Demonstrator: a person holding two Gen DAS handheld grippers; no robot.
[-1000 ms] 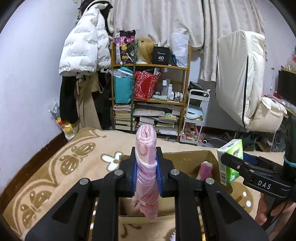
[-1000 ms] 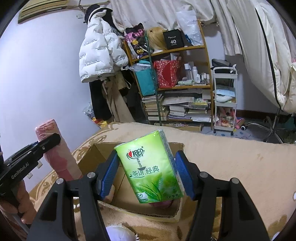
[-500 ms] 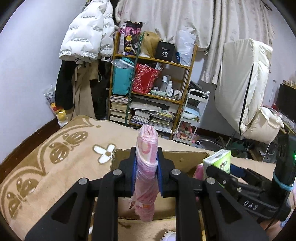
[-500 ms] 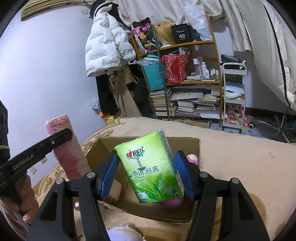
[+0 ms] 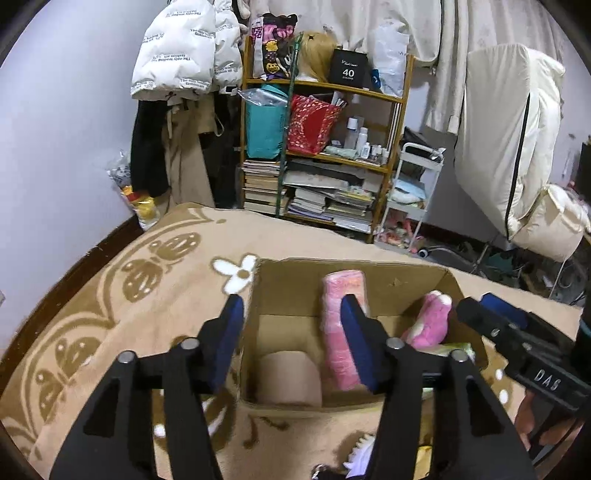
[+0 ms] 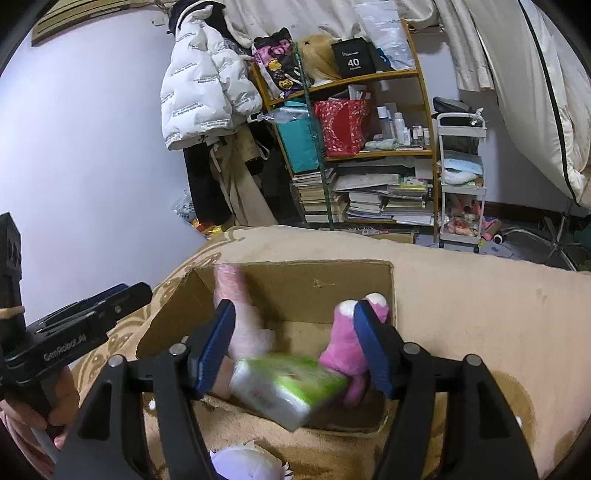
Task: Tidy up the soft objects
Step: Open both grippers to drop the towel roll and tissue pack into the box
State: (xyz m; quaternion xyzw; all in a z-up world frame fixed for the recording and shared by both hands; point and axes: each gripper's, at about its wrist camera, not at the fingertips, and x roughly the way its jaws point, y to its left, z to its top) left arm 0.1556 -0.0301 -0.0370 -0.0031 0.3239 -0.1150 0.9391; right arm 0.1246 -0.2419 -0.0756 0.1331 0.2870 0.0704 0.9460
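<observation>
Between the right gripper's [image 6: 295, 339] fingers, the green tissue pack [image 6: 288, 384] is motion-blurred, its print unreadable. Below them, a white fluffy thing [image 6: 247, 461] is cut off by the edge.

White puffer jacket [image 5: 177, 51] hangs upper left, dark coats below it. Wooden shelf unit [image 5: 325, 147] top center: black box marked "40" [image 5: 348, 70] and blonde wig [image 5: 316, 55] on the top shelf, teal bag [image 5: 264, 129] and red bag [image 5: 312, 123] on the middle shelf with small bottles right of them, stacked books [image 5: 321, 201] at the bottom. White rolling cart [image 5: 412, 199] just right of the shelf. Cream duvet [image 5: 517, 147] draped upper right. Tan blanket with butterfly and flower print [image 5: 147, 280] fills lower left. Curtains [image 6: 332, 14] along the top edge.
</observation>
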